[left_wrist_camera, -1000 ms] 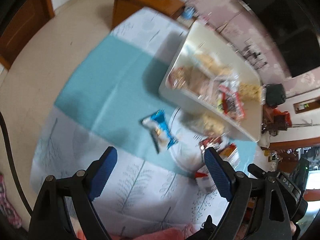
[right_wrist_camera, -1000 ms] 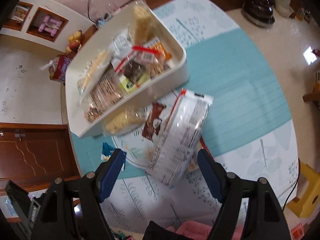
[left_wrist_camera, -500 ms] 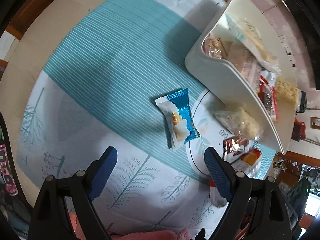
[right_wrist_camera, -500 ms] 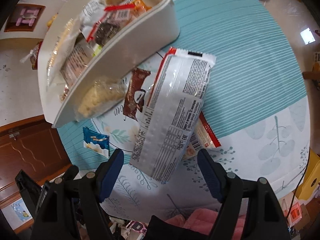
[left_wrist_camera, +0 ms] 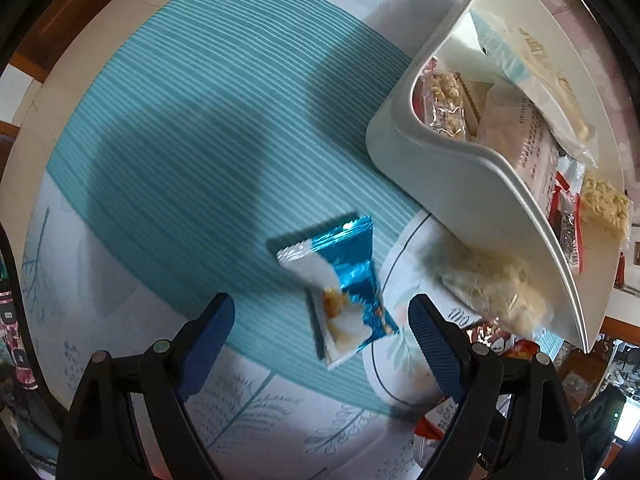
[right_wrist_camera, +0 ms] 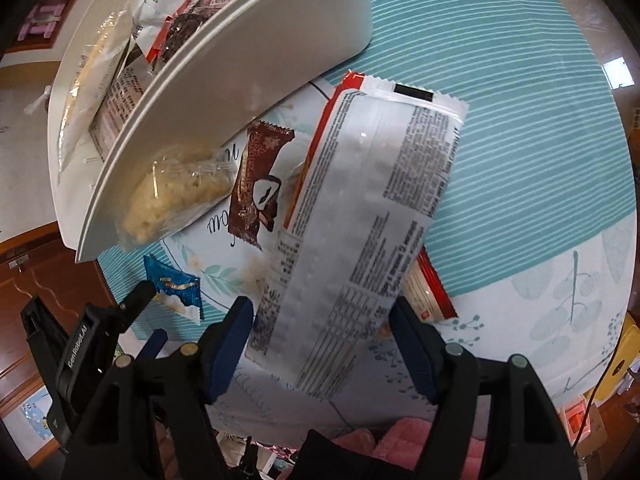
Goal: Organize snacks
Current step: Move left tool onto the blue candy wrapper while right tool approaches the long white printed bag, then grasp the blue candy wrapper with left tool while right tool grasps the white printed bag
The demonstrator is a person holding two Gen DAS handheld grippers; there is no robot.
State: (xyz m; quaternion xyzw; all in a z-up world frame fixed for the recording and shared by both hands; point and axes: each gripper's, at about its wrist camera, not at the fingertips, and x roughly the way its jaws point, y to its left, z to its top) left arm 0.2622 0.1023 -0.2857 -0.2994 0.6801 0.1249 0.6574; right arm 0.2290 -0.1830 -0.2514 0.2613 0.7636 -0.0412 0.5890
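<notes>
A small blue foil snack packet (left_wrist_camera: pixel 340 284) lies on the teal striped cloth, and my open left gripper (left_wrist_camera: pixel 320 328) straddles its near end without touching it. The packet also shows in the right wrist view (right_wrist_camera: pixel 174 290). A long silver snack bag (right_wrist_camera: pixel 360 224) lies on the table; my open right gripper (right_wrist_camera: pixel 322 338) has a finger on each side of its near end. A white bin (left_wrist_camera: pixel 452 196) full of wrapped snacks stands at the right of the left wrist view and shows in the right wrist view (right_wrist_camera: pixel 256 44) at upper left.
A clear bag of puffed rice (right_wrist_camera: pixel 176 196), a brown chocolate wrapper (right_wrist_camera: pixel 256 184) and a red-edged packet (right_wrist_camera: pixel 430 292) lie beside the bin. The puffed rice bag (left_wrist_camera: pixel 492 284) sits right of my left gripper. The table edge curves close below both grippers.
Both grippers have come down and in closer to the table. The blue packet now lies between the left fingers and the silver bag's end between the right fingers. Both stay open.
</notes>
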